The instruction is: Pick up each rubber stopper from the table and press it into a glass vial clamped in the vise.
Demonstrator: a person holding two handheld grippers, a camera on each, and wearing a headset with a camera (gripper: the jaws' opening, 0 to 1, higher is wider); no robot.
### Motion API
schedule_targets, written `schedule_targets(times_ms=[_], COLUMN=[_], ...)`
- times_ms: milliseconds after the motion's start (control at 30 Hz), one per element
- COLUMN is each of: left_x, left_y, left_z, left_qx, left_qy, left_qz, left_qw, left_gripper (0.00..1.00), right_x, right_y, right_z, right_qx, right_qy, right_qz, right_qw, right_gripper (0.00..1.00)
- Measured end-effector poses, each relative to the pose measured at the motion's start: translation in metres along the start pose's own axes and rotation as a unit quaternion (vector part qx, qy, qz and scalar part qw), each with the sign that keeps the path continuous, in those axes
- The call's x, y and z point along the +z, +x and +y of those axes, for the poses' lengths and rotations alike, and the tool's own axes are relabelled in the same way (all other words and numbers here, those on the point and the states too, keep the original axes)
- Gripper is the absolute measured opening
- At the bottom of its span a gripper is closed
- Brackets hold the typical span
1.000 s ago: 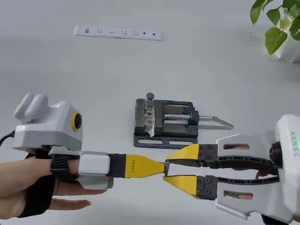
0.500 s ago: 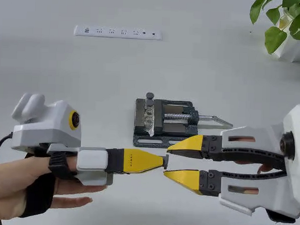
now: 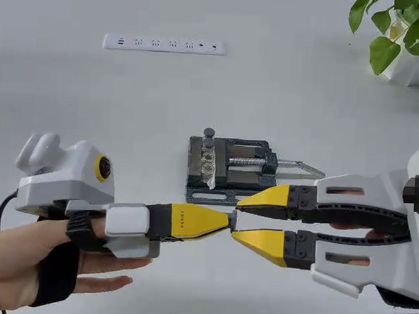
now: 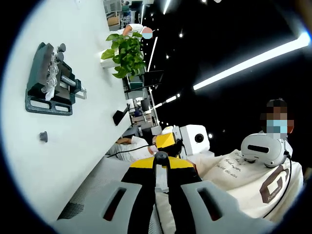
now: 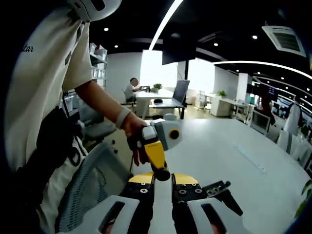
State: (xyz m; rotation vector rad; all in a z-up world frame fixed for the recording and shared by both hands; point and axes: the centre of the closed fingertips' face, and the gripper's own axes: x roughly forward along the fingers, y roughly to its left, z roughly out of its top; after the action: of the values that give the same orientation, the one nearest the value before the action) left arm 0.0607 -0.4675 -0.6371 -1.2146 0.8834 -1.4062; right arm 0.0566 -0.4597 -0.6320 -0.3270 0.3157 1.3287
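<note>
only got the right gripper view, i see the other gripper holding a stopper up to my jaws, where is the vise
Observer: The head view shows the vise, with vials clamped in it, on the table just beyond your jaws.
Operator: any more stoppers left to pick up
Observer: The left gripper view shows one loose stopper lying on the table near the vise.
</note>
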Motion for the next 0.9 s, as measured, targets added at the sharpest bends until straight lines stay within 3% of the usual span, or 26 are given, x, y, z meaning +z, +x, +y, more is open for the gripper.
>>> schedule_targets(times_ms=[233, 767, 900], left_x=[0.002, 0.007, 0.006], left_y=[0.000, 0.000, -0.001], left_z=[-0.002, -0.018, -0.018], left_qx=[-0.008, -0.051, -0.048], left_qy=[-0.005, -0.016, -0.014], left_qz=[-0.006, -0.027, -0.028], left_qw=[0.9999, 0.9982, 0.9984], left_gripper=[0.04, 0.04, 0.04], right_x=[0.003, 0.021, 0.021], right_y=[0.000, -0.003, -0.001], right_z=[-0.001, -0.002, -0.001], right_qx=[-0.002, -0.001, 0.000], right_qy=[-0.002, 0.018, 0.012], right_qz=[-0.003, -0.032, -0.027], right_qw=[1.0000, 0.9993, 0.9996], right_gripper=[0.08, 0.07, 0.07])
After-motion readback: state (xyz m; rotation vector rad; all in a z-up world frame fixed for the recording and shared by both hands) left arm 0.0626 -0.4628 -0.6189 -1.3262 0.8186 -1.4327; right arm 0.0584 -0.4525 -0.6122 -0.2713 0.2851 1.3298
